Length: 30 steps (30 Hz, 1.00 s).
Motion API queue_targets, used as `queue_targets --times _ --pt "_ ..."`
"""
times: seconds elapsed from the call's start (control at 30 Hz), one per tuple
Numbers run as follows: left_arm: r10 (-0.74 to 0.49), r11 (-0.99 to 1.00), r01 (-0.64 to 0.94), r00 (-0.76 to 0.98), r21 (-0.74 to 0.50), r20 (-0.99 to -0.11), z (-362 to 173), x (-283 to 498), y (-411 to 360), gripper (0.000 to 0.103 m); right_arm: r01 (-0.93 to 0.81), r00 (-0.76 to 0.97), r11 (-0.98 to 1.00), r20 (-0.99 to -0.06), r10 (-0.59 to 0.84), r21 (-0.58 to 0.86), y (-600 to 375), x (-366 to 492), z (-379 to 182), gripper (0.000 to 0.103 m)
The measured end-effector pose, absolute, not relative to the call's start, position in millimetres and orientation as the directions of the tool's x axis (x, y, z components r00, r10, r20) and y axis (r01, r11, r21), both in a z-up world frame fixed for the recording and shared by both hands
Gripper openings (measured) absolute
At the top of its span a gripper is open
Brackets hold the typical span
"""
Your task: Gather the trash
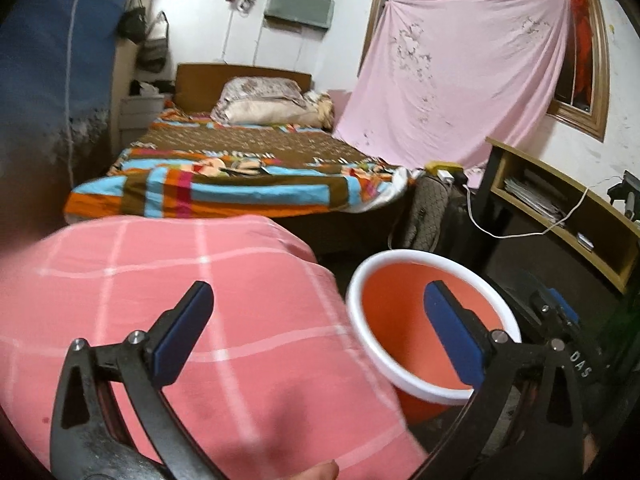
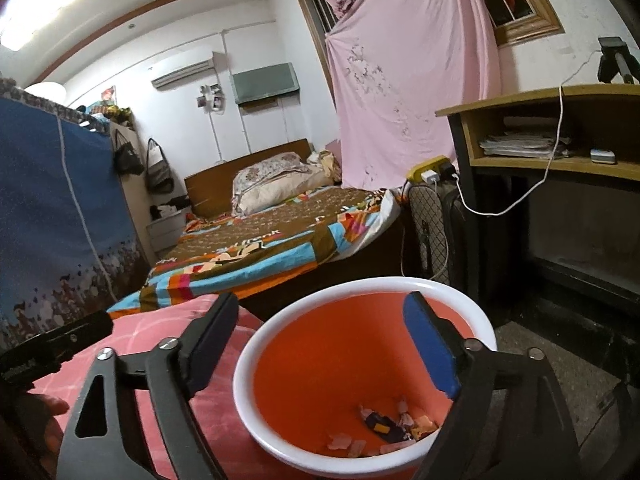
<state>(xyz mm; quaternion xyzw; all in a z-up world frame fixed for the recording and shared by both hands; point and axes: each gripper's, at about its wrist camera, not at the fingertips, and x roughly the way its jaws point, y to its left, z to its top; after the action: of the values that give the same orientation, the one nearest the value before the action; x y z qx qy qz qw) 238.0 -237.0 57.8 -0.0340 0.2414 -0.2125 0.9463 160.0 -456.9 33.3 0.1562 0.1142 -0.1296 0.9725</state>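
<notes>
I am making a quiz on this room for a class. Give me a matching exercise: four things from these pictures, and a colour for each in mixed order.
Things:
1. bin
2. sheet over the window
3. cloth on the left
4. cable

Colours:
A. blue
B. white
C. orange with a white rim
D. pale pink

Pairs: 1-C, 2-D, 3-A, 4-B

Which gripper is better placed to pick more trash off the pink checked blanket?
Left, probably. The left gripper hangs open over the pink checked blanket, while the right gripper is open above the orange white-rimmed bin.
</notes>
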Motion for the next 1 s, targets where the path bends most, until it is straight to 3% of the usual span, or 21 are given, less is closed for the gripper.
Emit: queue_targets --times 0.07,0.57,1.0 --pt "-0.401 0.915 0.372 0.811 -0.153 -0.425 60.9 233.0 -228.9 0.090 0.267 0.948 0.923 -0.247 -0.201 0.276 -451.2 157.8 35.7 0.103" --pt "-0.251 0.965 0.211 0.910 -0.153 -0.329 71.9 184.9 -148.5 0.090 0.123 0.991 0.976 -0.080 -0.110 0.177 -394.1 135.4 65.8 0.103" --pt "-0.153 0.982 0.115 0.949 -0.149 -0.275 68.9 136.3 -98.5 0.090 0.037 0.999 0.993 -0.027 -0.034 0.116 -349.7 89.4 77.9 0.103"
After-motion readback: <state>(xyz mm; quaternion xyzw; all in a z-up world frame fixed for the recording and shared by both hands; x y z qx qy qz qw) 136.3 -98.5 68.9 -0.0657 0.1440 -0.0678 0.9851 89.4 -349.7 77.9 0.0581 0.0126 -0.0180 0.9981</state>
